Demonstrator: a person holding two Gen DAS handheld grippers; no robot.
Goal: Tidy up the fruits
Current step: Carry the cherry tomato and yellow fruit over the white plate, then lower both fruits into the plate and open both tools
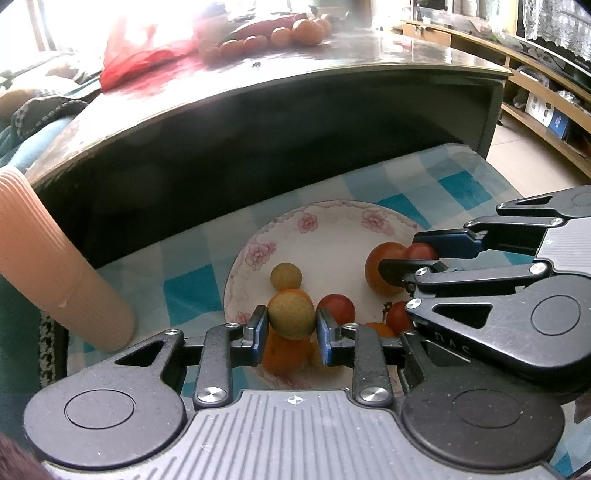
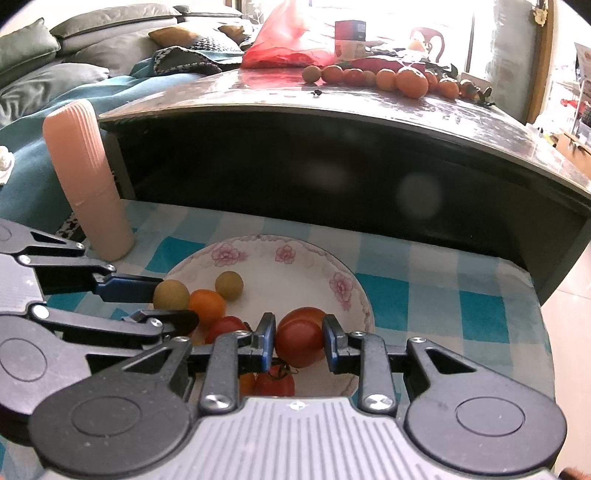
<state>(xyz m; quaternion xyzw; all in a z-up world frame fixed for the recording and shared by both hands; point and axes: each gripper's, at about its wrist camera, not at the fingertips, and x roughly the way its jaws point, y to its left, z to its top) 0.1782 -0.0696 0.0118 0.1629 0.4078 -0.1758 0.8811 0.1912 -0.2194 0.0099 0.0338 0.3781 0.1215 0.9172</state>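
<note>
A white plate with pink flowers lies on a blue checked cloth. My left gripper is shut on a yellow-green round fruit just over the plate's near-left part. My right gripper is shut on a red tomato over the plate's right part. On the plate lie a smaller yellow-green fruit, an orange fruit, a large orange-red tomato and small red tomatoes.
A peach ribbed cylinder stands left of the plate. Behind the cloth rises a dark low table carrying a row of oranges and a red plastic bag. A sofa sits far left.
</note>
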